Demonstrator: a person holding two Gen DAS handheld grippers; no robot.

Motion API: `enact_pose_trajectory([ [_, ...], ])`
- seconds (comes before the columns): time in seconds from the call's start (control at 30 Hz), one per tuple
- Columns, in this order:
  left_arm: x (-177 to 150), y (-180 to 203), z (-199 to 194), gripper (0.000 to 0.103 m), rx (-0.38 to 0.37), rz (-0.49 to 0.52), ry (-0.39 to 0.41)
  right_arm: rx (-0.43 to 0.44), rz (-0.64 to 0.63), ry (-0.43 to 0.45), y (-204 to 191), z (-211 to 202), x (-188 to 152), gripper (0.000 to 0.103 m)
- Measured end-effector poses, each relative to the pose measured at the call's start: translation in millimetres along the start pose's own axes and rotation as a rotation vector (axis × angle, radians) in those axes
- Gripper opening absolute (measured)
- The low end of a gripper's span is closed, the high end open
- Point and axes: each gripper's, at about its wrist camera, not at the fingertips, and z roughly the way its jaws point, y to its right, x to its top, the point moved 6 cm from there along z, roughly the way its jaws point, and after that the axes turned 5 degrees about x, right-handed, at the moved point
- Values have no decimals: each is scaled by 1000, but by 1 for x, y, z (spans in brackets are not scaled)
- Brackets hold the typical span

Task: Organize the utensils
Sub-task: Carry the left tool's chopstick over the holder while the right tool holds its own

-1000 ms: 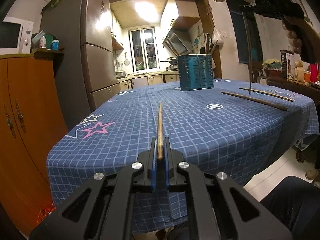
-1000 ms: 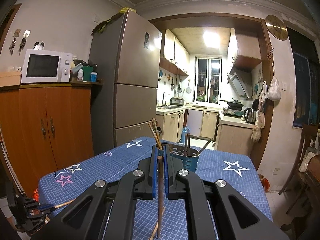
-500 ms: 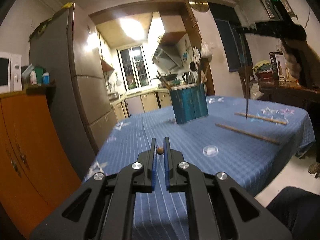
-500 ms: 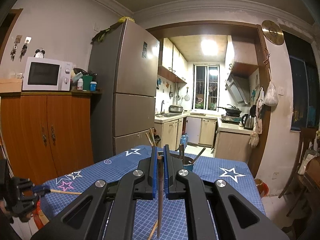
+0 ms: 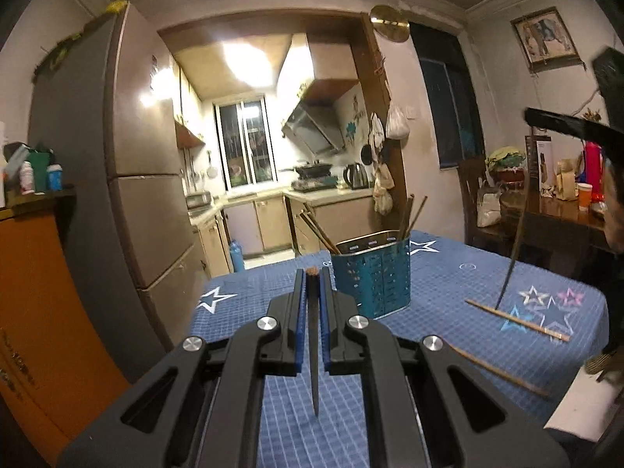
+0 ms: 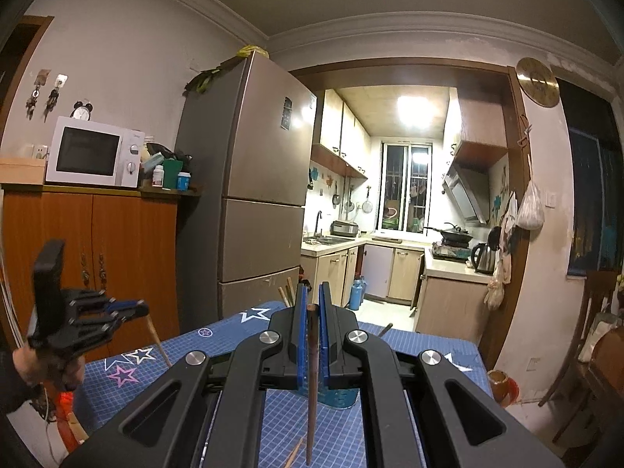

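No text, brand, number or sign can be read in either view. The dark sticker on the fridge door (image 6: 287,113), up and left of the right gripper's tips, is too small to make out. The box on the side table (image 5: 544,163), far right of the left gripper, shows pale marks that stay blurred. The bottles beside the microwave (image 6: 95,152) carry labels too small to read.
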Motion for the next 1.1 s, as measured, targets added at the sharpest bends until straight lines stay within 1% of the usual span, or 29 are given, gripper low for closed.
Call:
enact_pose_trajectory([
  [0.07,12,-1,14,5,-15,-5,-39,2,-9,-1,2,3,5,7],
  [0.13,22,1,24,5,-27,-9,-61,7,-11,0,4,5,9,7],
  [0.23,37,1,31,5,-36,-19,-66,13,1,5,11,7,18,7],
  [0.4,66,1,42,5,-35,-60,-79,21,78,0,35,20,34,7],
  [0.57,90,1,61,5,-56,-111,-123,2,109,-13,53,39,42,7],
  [0.63,97,3,63,5,-59,-125,-128,-14,104,-30,56,47,40,7],
  [0.73,103,11,62,5,-62,-118,-129,-29,106,-55,60,59,33,7],
  [0.93,106,19,63,5,-73,-116,-137,-44,120,-76,67,68,22,7],
  [1.03,108,18,66,5,-78,-119,-139,-45,110,-80,66,69,22,7],
  [1.1,115,18,70,5,-79,-119,-136,-46,103,-75,66,71,28,7],
])
